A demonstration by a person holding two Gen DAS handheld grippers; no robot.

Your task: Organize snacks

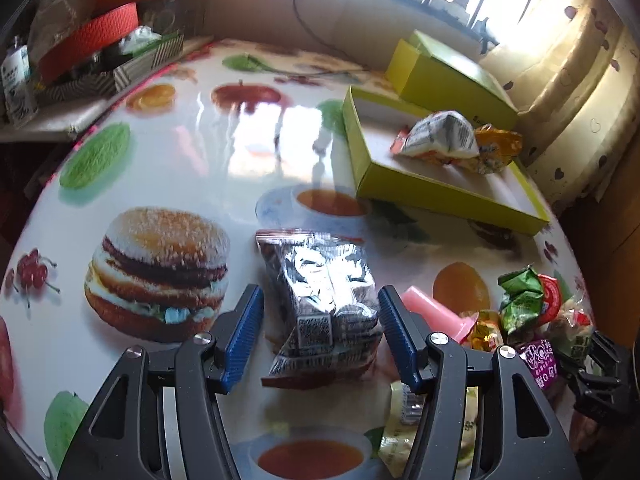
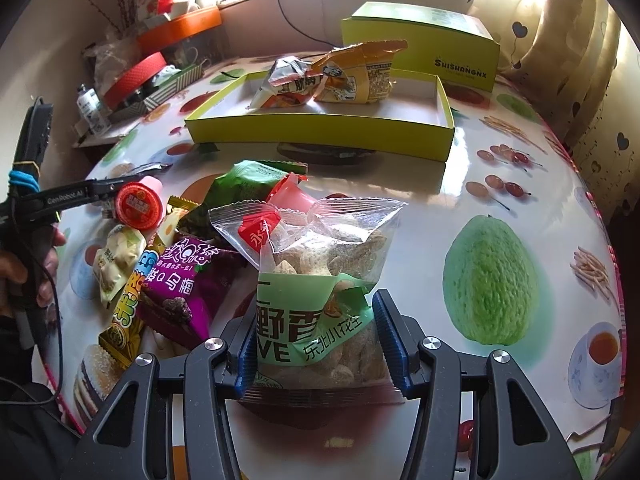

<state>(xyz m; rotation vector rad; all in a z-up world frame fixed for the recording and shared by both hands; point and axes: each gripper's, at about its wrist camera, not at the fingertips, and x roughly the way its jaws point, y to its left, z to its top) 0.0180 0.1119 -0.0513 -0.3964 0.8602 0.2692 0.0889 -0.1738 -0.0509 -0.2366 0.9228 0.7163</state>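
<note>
Gripping a clear-and-green peanut bag [image 2: 320,300] between its blue pads, the right tool [image 2: 320,344] holds it above the bench [image 2: 520,200], near the loose snack pile [image 2: 168,264]. The left tool [image 1: 320,336] stands parted around a dark silver-printed packet [image 1: 320,300], pads just off its sides. Two packets [image 2: 328,80] lie in the yellow tray [image 2: 320,132] toward the bench's far edge.

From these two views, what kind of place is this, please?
Probably a home, at a dining table by a window: a fruit-and-burger printed tablecloth, heart-patterned curtains, and household clutter on a side shelf.
</note>
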